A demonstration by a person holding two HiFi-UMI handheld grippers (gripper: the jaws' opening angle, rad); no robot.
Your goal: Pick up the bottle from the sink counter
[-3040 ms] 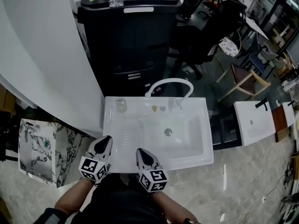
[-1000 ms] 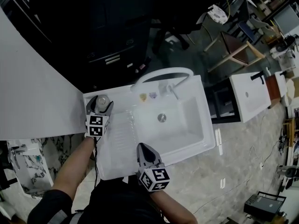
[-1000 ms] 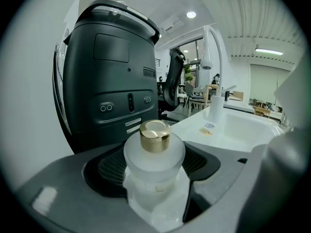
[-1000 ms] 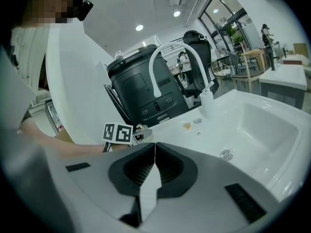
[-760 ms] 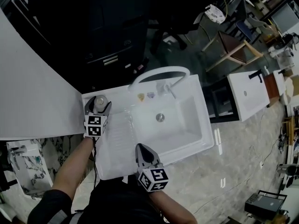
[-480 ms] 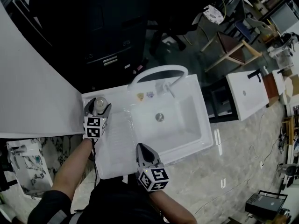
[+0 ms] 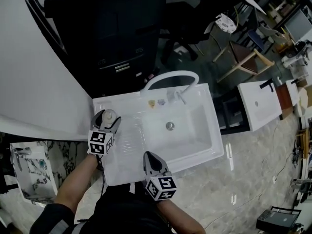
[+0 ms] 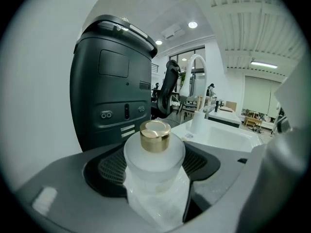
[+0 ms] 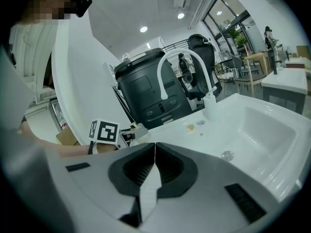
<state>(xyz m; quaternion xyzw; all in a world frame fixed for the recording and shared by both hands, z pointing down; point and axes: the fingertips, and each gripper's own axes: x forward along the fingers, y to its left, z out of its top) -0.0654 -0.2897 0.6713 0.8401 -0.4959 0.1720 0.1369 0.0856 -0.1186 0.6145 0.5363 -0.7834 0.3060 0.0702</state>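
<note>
In the head view, your left gripper [image 7: 108, 117] is over the rear left corner of the white table [image 7: 117, 165], and its fingers are on either side of the bottle [image 7: 111, 114]. The bottle stands upright there, well to the left of the sink basin [image 7: 195, 130] and near the table's back edge. Your right gripper [image 7: 148, 155] is at the front edge of the table, near your body and well apart from the bottle. A white arched faucet [image 7: 170, 75] rises behind the basin, and a black machine [image 7: 112, 28] stands beyond the table.

In the left gripper view, your fingers [image 8: 109, 169] are clamped on the frosted body of the bottle, one dark ribbed pad pressed to each side. Its gold cap [image 8: 155, 135] stands clear above them, upright. The bottle's base is hidden, so you cannot tell whether it touches the table.

In the right gripper view, your fingers [image 9: 141, 171] are closed together, pad against pad, with nothing between them. Beyond them you see the marker cube [image 9: 103, 131] of your left gripper at the left, the basin with its drain [image 9: 226, 155] at the right, and the faucet arching over the back.
</note>
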